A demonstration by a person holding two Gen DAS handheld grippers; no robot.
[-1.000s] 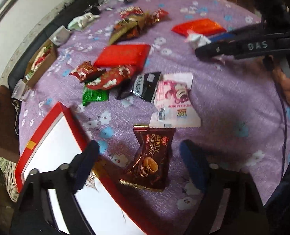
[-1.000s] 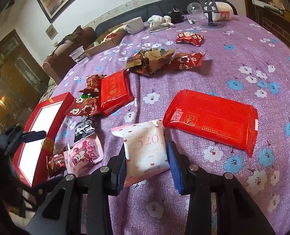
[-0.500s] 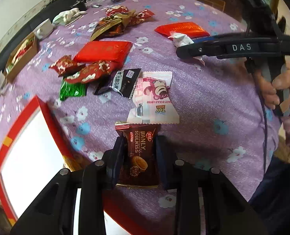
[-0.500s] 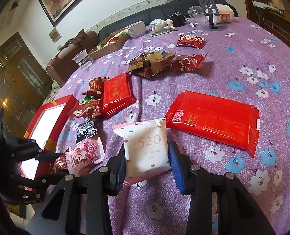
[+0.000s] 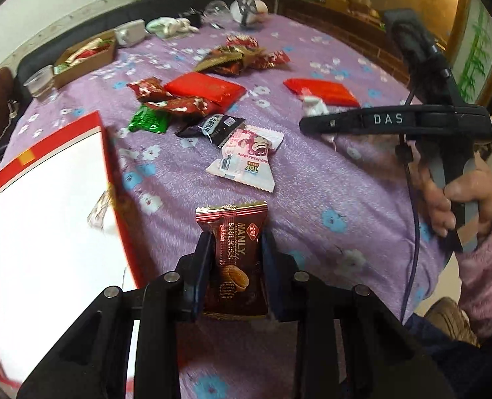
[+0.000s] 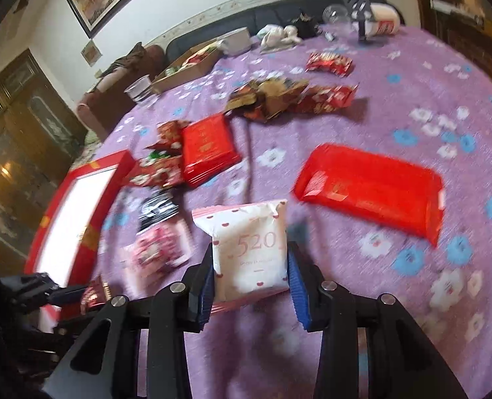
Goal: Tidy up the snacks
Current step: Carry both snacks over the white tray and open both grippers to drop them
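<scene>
My left gripper (image 5: 236, 242) is shut on a brown cookie packet (image 5: 232, 229) and holds it just above the purple cloth, beside the red box (image 5: 108, 153) with a white inside. My right gripper (image 6: 251, 256) has a white "520" packet (image 6: 247, 229) between its blue pads; the jaws are closing and the pads press its sides. The left wrist view shows the right gripper (image 5: 307, 123) from the side at right, a hand on its handle. The right wrist view shows the left gripper (image 6: 64, 291) at lower left with the brown packet (image 6: 94, 294).
Loose snacks lie on the flowered tablecloth (image 5: 312, 183): a pink packet (image 5: 249, 156), a black one (image 5: 212, 126), a green one (image 5: 148, 121) and two flat red packs (image 5: 206, 89) (image 6: 369, 186). A cardboard box (image 5: 86, 56), a cup and bottles stand along the far edge.
The left gripper's jaws shut on the brown cookie packet, then lifted it and rolled, with the red box now further left. The right gripper stayed around the white packet.
</scene>
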